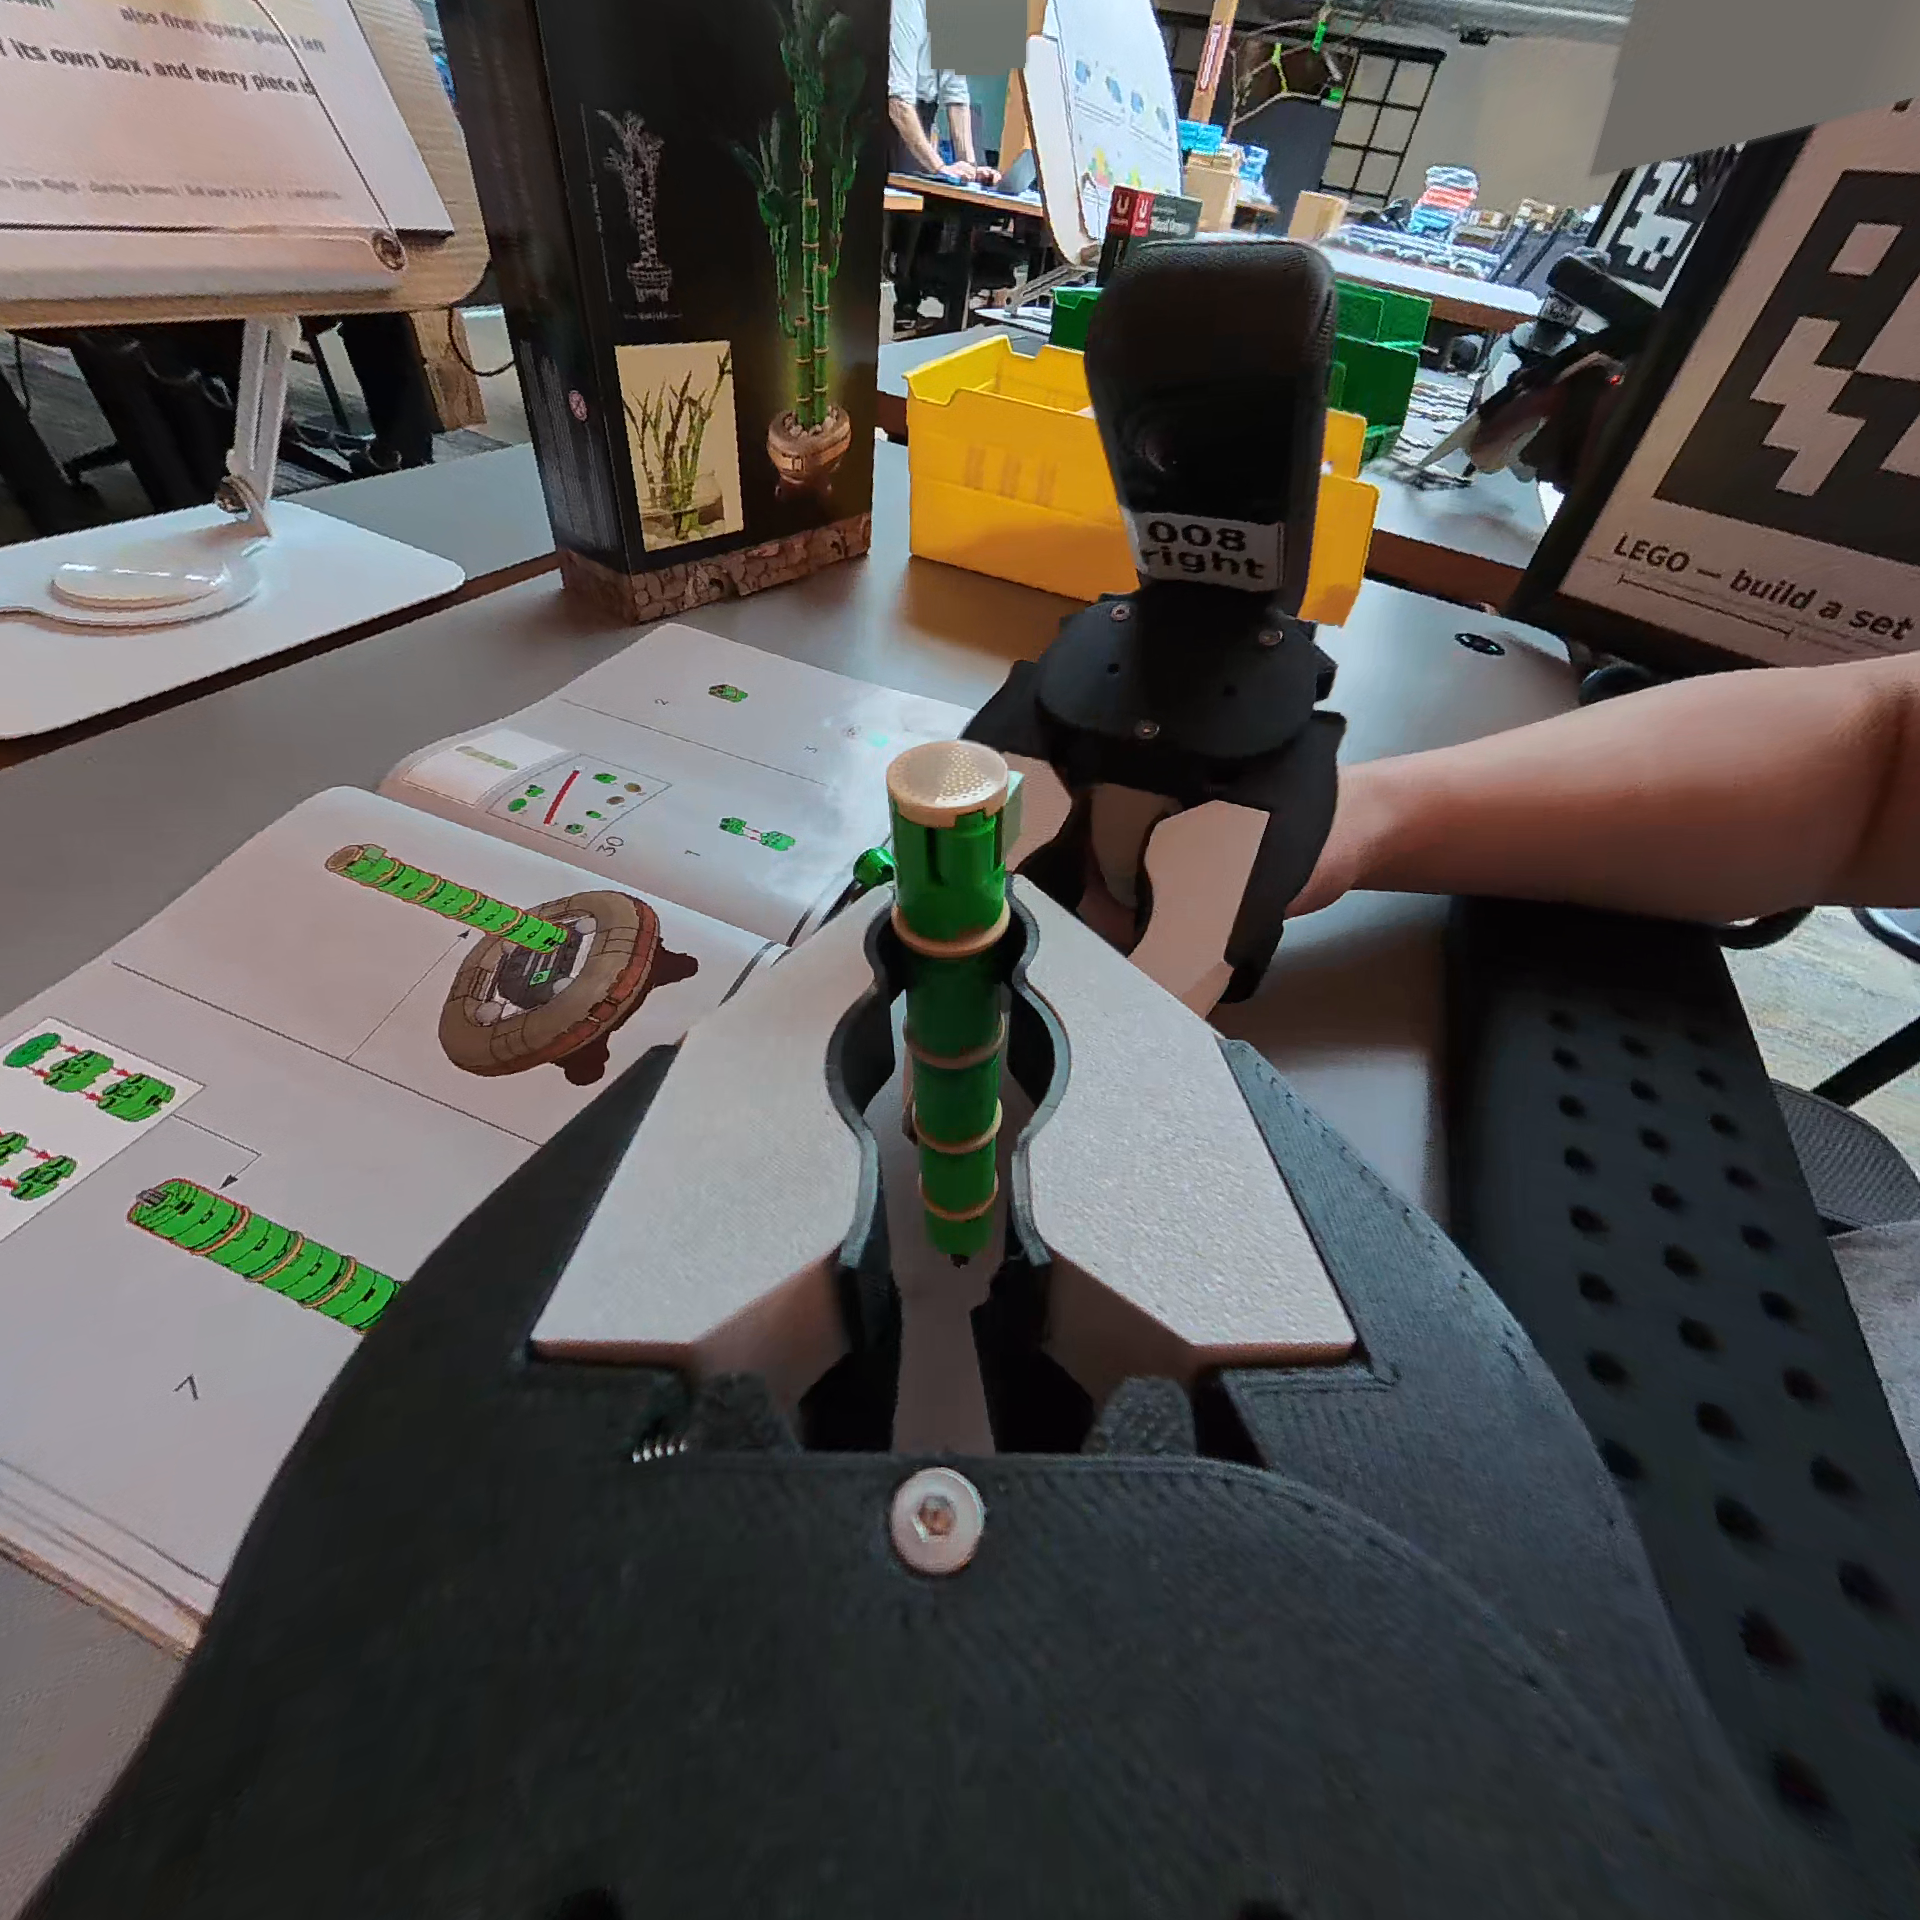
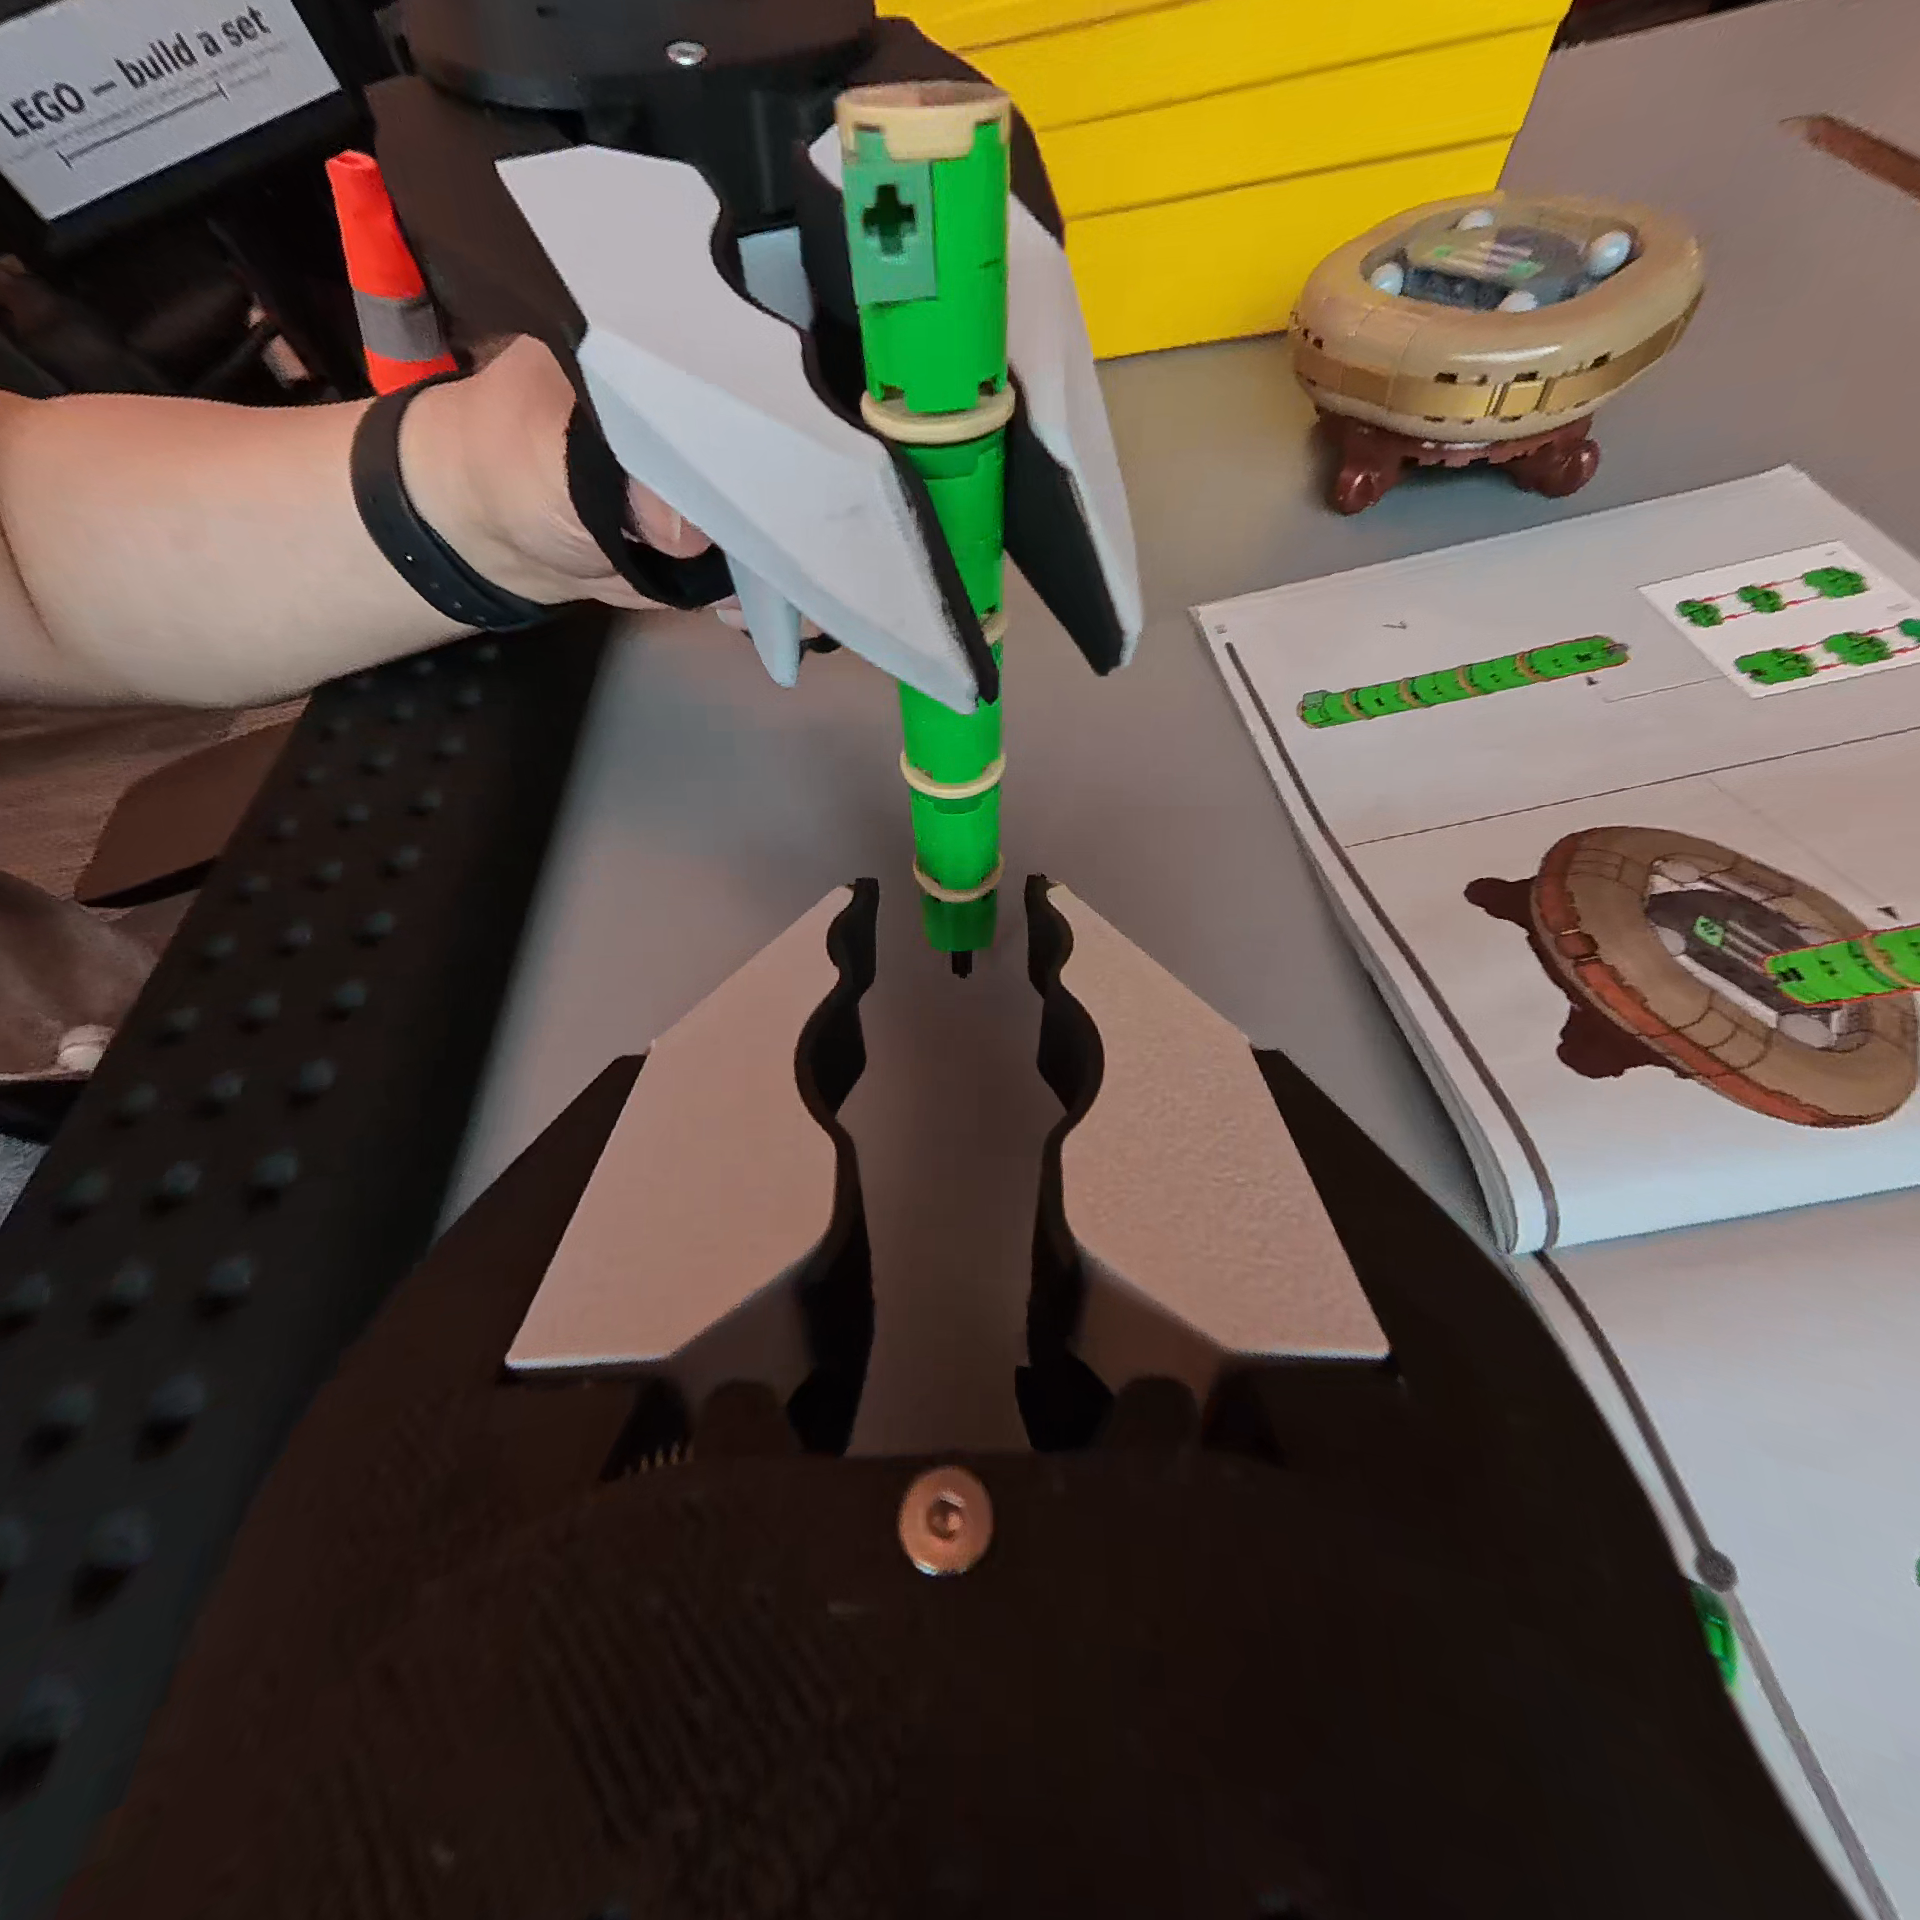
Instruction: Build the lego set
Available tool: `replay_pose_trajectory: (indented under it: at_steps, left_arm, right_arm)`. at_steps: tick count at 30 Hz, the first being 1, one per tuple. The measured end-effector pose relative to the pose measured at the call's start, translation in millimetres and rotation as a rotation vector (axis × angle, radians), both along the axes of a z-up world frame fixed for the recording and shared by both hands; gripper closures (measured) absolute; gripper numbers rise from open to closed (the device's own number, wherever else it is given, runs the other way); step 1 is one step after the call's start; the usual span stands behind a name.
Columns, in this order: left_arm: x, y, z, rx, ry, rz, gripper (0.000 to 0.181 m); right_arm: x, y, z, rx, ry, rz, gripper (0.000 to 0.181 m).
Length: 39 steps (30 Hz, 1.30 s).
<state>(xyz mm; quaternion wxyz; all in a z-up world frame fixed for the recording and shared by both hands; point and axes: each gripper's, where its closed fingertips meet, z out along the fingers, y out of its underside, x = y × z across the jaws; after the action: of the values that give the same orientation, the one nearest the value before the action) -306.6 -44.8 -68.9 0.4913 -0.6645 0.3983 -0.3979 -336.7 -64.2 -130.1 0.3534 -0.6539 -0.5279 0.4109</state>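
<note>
Left gripper (image 1: 951,956): closed around the green bamboo stalk (image 1: 954,1029); the stalk is pinched upright between the grey fingers (image 1: 727,1164), with its tan cap above the fingertips.
Same grip from the right wrist view: the left gripper (image 2: 997,665) is seen clamped on the stalk (image 2: 940,540) at mid-height, the lower end hanging free above the grey table (image 2: 675,831).
Right gripper (image 2: 951,904): jaws are parted and nothing is held; the stalk's bottom tip lies just between the fingertips, and contact cannot be told.
Right gripper from the left wrist view: the right gripper (image 1: 1164,914) is seen just behind the stalk, held by a bare hand.
Instruction booklet (image 1: 343,1039): laid open on the table, beside the stalk.
Tan pot base (image 2: 1496,343): built, set on the table past the booklet (image 2: 1662,883), well apart from the stalk.
Yellow bin (image 1: 997,488): placed behind the grippers.
Set box (image 1: 707,291): stood upright left of the bin.
</note>
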Motion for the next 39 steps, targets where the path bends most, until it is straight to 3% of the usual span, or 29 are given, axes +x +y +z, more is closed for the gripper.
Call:
replay_pose_trajectory:
  at_steps: [17, 22, 25, 31, 37, 39]
  left_arm:
    - [0, -8, -5, -0.001, -0.036, -0.02, 0.167]
    - [0, -19, -5, -0.073, -0.066, -0.084, 0.164]
    - [-6, -28, -12, -0.088, -0.015, -0.121, 0.147]
    - [-22, -46, -55, -0.091, 0.219, -0.198, 0.15]
    - [-21, -39, -64, -0.049, 0.287, -0.175, 0.158]
    - [-26, -38, -78, -0.057, 0.37, -0.17, 0.157]
  right_arm:
    - [-4, -8, -17, -0.043, -0.095, 0.042, 0.166]
    - [-2, -11, -17, 0.051, -0.103, 0.057, 0.167]
    - [-2, -14, -17, 0.109, -0.109, 0.067, 0.166]
    - [-1, -15, -17, 0.064, -0.102, 0.084, 0.166]
    - [0, -14, -18, 0.064, -0.103, 0.085, 0.166]
    - [0, -15, -18, 0.066, -0.103, 0.087, 0.166]
